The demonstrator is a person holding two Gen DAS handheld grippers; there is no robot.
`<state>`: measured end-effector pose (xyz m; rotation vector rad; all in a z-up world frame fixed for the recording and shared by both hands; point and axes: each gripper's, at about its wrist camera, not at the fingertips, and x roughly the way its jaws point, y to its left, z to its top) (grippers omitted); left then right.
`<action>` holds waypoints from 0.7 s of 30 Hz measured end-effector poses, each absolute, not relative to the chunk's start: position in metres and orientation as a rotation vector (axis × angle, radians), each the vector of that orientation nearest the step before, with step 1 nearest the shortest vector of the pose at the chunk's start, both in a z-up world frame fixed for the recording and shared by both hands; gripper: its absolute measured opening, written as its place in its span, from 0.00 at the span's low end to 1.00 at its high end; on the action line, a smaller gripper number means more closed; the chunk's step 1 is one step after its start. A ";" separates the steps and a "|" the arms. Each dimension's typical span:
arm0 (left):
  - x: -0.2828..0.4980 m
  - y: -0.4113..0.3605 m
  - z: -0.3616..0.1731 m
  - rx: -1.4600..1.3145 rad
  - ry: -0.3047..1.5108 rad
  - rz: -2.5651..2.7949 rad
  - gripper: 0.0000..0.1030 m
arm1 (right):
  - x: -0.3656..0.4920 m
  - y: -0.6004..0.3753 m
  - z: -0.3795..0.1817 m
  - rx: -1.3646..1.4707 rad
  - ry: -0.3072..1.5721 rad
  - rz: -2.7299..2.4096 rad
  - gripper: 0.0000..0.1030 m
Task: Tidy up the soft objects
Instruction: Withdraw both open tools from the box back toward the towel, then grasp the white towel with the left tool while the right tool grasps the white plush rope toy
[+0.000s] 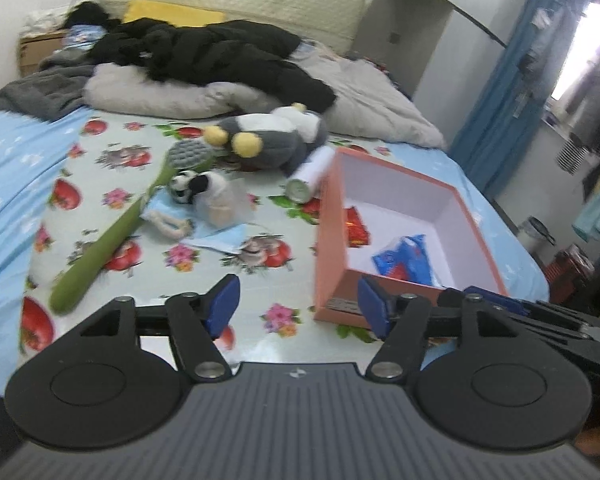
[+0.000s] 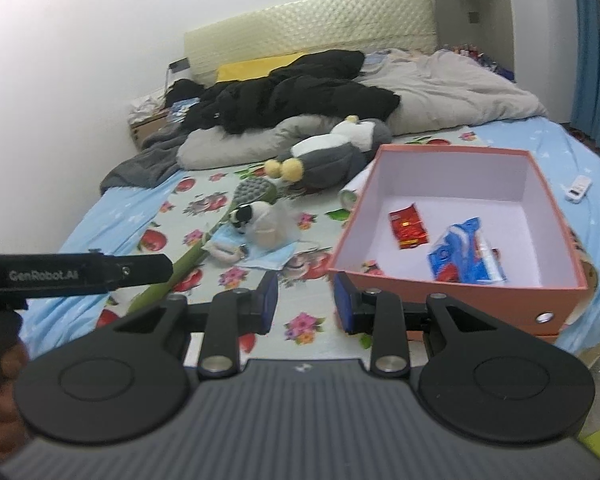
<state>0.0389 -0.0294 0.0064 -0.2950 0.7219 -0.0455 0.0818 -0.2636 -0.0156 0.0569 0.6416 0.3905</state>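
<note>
A grey and white penguin plush (image 1: 276, 136) (image 2: 332, 150) lies on the bed beyond an open orange box (image 1: 330, 240) (image 2: 460, 284). The box holds a red packet (image 2: 406, 226) and a blue packet (image 2: 464, 258). A small black and white plush (image 1: 198, 188) (image 2: 252, 214) lies on a blue mask (image 2: 268, 256) beside a long green brush (image 1: 112, 240) (image 2: 188, 260). My left gripper (image 1: 296, 308) is open and empty, above the bed near the box's front corner. My right gripper (image 2: 306, 304) is open and empty, just left of the box.
A white tube (image 1: 310, 178) (image 2: 350, 196) lies against the box's far left side. A black jacket (image 1: 220, 56), grey duvet (image 2: 440, 92) and yellow pillow (image 2: 256, 66) fill the head of the bed. A white remote (image 2: 578, 188) lies right of the box.
</note>
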 end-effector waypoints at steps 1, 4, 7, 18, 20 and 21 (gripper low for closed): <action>0.037 -0.026 0.004 -0.303 0.723 -0.033 0.69 | 0.081 -0.260 -0.017 0.058 0.645 0.402 0.33; 0.030 -0.015 -0.003 -0.314 0.732 0.009 0.76 | 0.080 -0.248 -0.022 0.050 0.660 0.435 0.33; 0.024 -0.004 -0.015 -0.317 0.721 0.073 0.86 | 0.082 -0.235 -0.028 0.038 0.679 0.468 0.33; 0.043 0.039 -0.077 -0.363 0.796 0.199 0.89 | 0.104 -0.204 -0.051 -0.013 0.743 0.503 0.33; 0.049 0.048 -0.091 -0.399 0.821 0.196 0.89 | 0.113 -0.199 -0.055 -0.020 0.758 0.510 0.33; 0.052 0.053 -0.098 -0.417 0.832 0.196 0.89 | 0.118 -0.196 -0.058 -0.023 0.763 0.515 0.33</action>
